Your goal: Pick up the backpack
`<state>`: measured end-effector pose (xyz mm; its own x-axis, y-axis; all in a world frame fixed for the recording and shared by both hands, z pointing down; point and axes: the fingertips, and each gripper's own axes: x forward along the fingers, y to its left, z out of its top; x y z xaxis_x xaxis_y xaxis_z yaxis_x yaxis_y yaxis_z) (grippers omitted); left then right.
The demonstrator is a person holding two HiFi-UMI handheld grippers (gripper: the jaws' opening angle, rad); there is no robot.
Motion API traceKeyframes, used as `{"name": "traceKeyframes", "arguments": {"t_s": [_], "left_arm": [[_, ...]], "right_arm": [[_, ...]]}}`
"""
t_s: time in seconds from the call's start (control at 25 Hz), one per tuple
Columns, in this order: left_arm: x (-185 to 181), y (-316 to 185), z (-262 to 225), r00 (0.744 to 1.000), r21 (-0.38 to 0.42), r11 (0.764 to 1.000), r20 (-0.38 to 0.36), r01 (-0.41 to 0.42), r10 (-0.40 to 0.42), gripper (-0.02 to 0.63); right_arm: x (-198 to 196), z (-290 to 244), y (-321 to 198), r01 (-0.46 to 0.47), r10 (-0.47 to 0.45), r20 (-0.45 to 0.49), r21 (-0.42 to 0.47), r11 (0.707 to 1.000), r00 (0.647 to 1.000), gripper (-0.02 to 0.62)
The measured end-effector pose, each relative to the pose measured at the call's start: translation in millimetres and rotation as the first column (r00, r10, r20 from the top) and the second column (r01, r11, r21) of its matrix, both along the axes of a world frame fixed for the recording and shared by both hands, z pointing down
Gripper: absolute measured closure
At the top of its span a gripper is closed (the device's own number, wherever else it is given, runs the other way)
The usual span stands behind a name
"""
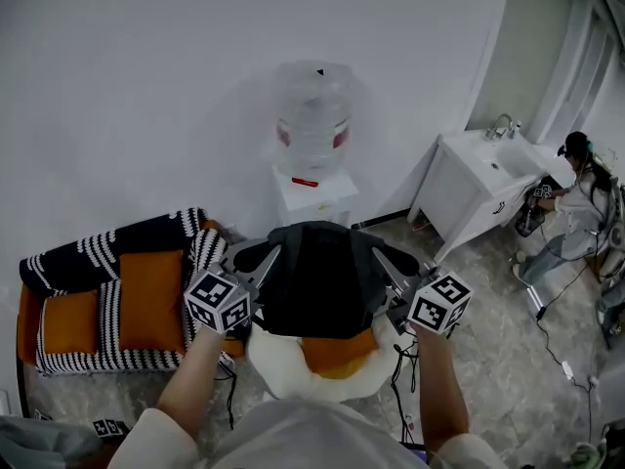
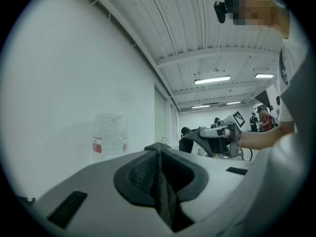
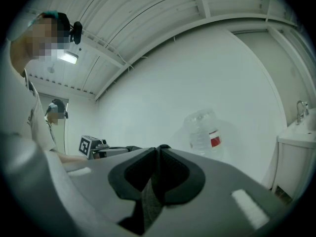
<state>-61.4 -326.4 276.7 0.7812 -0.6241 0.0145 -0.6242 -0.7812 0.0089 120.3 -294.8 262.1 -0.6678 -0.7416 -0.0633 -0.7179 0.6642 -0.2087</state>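
left gripper (image 2: 159, 148) and right gripper (image 3: 157, 149) each pinch a strap (image 2: 166, 197) of the black backpack (image 1: 320, 277). it half hides a white-orange cushion (image 1: 337, 367) beneath.

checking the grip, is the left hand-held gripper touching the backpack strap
Touching. The left gripper view shows the left hand-held gripper shut on the backpack strap, with the dark fabric pinched between its jaws.

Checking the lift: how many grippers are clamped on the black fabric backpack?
2. The left gripper pinches a strap on the black fabric backpack's left side; the right gripper pinches a strap on its right side. None hidden.
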Motion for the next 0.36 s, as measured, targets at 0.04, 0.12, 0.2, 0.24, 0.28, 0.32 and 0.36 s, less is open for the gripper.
{"name": "traceKeyframes", "arguments": {"t_s": [0.04,0.12,0.2,0.24,0.28,0.32,0.36], "left_arm": [[0,-1,2,1.0,-0.004,1.0,-0.002,0.002,-0.002,0.583],[1,-3,5,1.0,-0.015,1.0,-0.008,0.005,-0.005,0.581],[2,-6,8,1.0,-0.025,1.0,-0.012,0.005,-0.005,0.581],[3,-7,10,1.0,-0.029,1.0,-0.014,0.005,-0.006,0.581],[3,-8,12,1.0,-0.034,0.999,-0.015,0.006,-0.006,0.581],[3,-10,14,1.0,-0.039,0.999,-0.016,0.006,-0.007,0.581],[4,-10,15,1.0,-0.044,0.999,-0.017,0.007,-0.008,0.582]], "right_arm": [[0,2,-1,-0.003,0.003,-0.008,0.001,1.0,1.0,0.557],[0,6,-2,-0.01,0.01,-0.019,0.003,1.0,1.0,0.557],[1,9,-4,-0.016,0.016,-0.025,0.003,1.0,1.0,0.557],[1,11,-4,-0.019,0.019,-0.028,0.003,1.0,0.999,0.557],[2,13,-5,-0.022,0.022,-0.033,0.003,1.0,0.999,0.557],[2,15,-6,-0.024,0.024,-0.038,0.002,1.0,0.999,0.557],[2,17,-7,-0.026,0.026,-0.043,0.001,1.0,0.999,0.557]]}}
